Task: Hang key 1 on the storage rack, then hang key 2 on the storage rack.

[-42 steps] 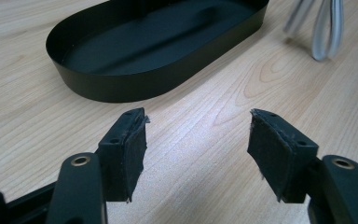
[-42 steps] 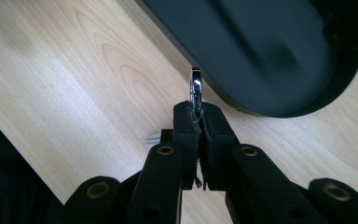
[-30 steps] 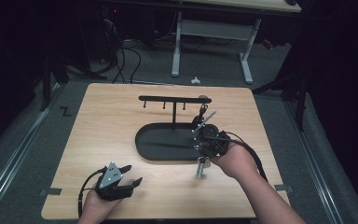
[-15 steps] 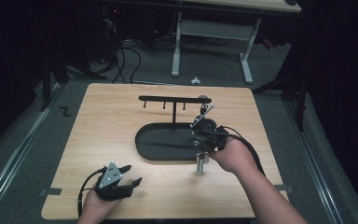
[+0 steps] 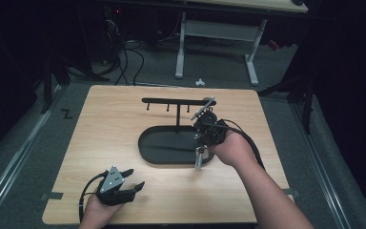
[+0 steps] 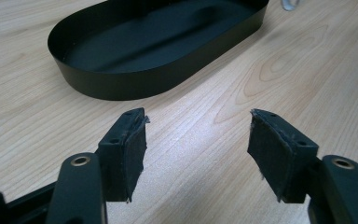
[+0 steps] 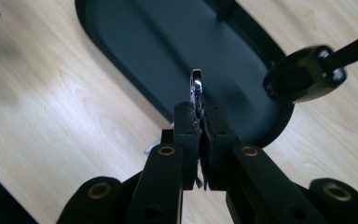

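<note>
The thin, shiny chrome metal piece (image 7: 196, 84) was pinched edge-on in the fingers (image 7: 186, 126) of the right gripper (image 5: 201, 143), which were closed tight on it. It hung over the near right rim of the black oval metal tray (image 5: 147, 148). Its long axis ran from the fingers back toward the person, with the free end low over the light wooden surface (image 5: 114, 119). I could not tell exactly what kind of tool it was.

The black T-shaped rack (image 5: 171, 100) stood in the tray just beyond the piece, and the right end of its crossbar was beside the gripper. If the piece was meant to hang there, I judged it would have to go up and away from the person, and the right hand was much the nearer.

The left gripper (image 5: 131, 183) rested at the near left corner, well apart. Its fingers (image 6: 130, 149) were spread wide with nothing between them.

I counted one chrome piece, one tray, one rack and two grippers. Three small pegs showed under the crossbar.
</note>
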Available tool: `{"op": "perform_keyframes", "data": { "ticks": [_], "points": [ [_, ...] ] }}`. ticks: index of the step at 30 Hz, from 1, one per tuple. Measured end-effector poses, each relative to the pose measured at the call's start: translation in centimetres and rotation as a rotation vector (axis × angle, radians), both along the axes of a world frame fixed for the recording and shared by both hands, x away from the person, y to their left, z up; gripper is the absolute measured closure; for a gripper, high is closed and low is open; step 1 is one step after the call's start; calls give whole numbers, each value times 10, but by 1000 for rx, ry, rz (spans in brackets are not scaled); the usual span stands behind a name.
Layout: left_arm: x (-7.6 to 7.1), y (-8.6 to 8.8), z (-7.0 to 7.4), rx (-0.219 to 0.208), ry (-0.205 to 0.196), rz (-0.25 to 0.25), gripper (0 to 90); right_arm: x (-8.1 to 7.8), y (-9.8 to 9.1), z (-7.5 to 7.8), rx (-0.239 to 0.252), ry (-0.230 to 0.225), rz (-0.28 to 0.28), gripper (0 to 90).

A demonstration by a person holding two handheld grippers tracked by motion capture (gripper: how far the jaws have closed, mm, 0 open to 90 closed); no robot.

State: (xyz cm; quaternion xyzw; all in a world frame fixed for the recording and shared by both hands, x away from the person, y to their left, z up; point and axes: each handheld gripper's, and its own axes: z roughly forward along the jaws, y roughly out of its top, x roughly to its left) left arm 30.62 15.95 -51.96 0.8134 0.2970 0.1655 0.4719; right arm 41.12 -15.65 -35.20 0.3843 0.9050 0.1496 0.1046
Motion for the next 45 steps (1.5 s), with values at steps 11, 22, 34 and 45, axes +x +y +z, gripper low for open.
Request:
{"op": "perform_keyframes", "data": {
  "ticks": [11,22,34,45],
  "points": [
    [0,1,-1,-10,-1,3,373,29,7,10,29,-26,-52,862],
    [1,4,-1,-20,0,-2,373,45,15,13,60,-24,-73,862],
    [-2,8,-1,-19,5,4,374,55,22,26,71,-50,-60,861],
    [-3,7,-1,-13,3,5,374,68,13,22,87,-32,-87,859]
  ]
}}
